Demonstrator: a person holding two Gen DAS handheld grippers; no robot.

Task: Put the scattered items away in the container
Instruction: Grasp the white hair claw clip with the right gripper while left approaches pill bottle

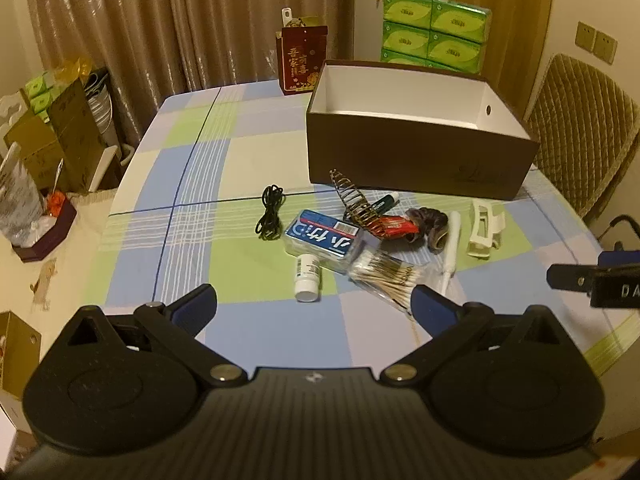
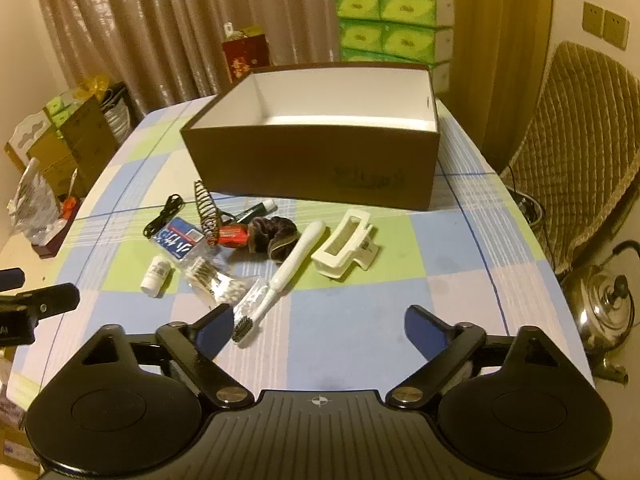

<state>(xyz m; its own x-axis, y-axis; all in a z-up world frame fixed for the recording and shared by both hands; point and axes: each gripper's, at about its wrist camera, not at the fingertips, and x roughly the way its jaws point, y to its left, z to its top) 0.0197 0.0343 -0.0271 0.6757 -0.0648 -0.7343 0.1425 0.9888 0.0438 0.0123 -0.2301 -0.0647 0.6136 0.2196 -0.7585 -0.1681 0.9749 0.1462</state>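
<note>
An open brown box [image 1: 420,160] [image 2: 312,168] with a white inside stands on the checked tablecloth. In front of it lie a black cable [image 1: 270,216], a blue packet [image 1: 324,240], a small white bottle [image 1: 307,278] [image 2: 157,274], a bag of cotton swabs [image 1: 384,274], a white toothbrush [image 2: 280,276], a cream hair claw [image 2: 346,246] [image 1: 485,226], a brown scrunchie [image 2: 276,234] and a spiral hair clip [image 1: 354,200]. My left gripper [image 1: 316,306] hangs open just short of the bottle and swabs. My right gripper [image 2: 320,328] is open near the toothbrush head. Neither holds anything.
Green tissue packs [image 1: 434,32] and a red gift bag [image 1: 300,58] stand behind the box. A padded chair [image 2: 580,148] and a steel kettle [image 2: 604,304] are to the right of the table. Bags and cartons [image 1: 52,132] crowd the left side.
</note>
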